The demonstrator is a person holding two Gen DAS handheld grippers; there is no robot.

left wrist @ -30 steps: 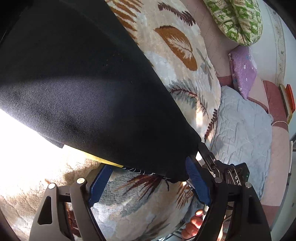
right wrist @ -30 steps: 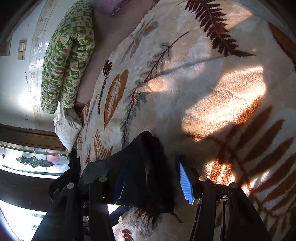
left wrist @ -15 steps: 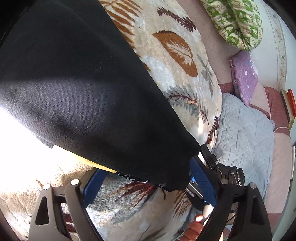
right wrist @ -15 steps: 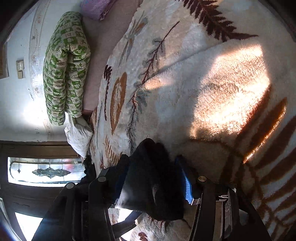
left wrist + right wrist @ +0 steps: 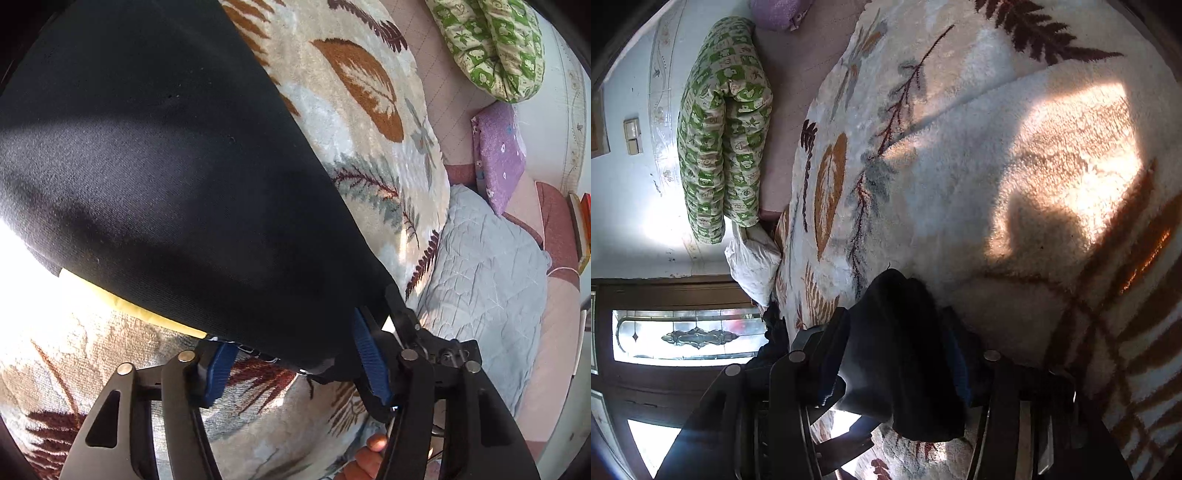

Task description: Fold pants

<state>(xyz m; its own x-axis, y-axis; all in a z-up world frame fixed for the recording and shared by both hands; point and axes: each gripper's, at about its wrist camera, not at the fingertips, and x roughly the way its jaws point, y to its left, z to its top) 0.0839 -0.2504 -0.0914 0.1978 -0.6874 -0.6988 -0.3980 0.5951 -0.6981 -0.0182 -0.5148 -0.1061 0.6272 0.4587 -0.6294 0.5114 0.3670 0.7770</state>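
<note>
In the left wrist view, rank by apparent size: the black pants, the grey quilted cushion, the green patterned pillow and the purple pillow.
1. black pants, though they lie nearest the camera, which inflates them.
2. grey quilted cushion.
3. green patterned pillow.
4. purple pillow.
The last two are far off near the edge, so their order is less sure.

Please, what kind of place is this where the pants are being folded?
Most likely a bedroom in a home. The black pants lie on a plush leaf-patterned blanket that seems to cover a bed, with a rolled green quilt by the wall and a grey quilted pillow beside it.
</note>
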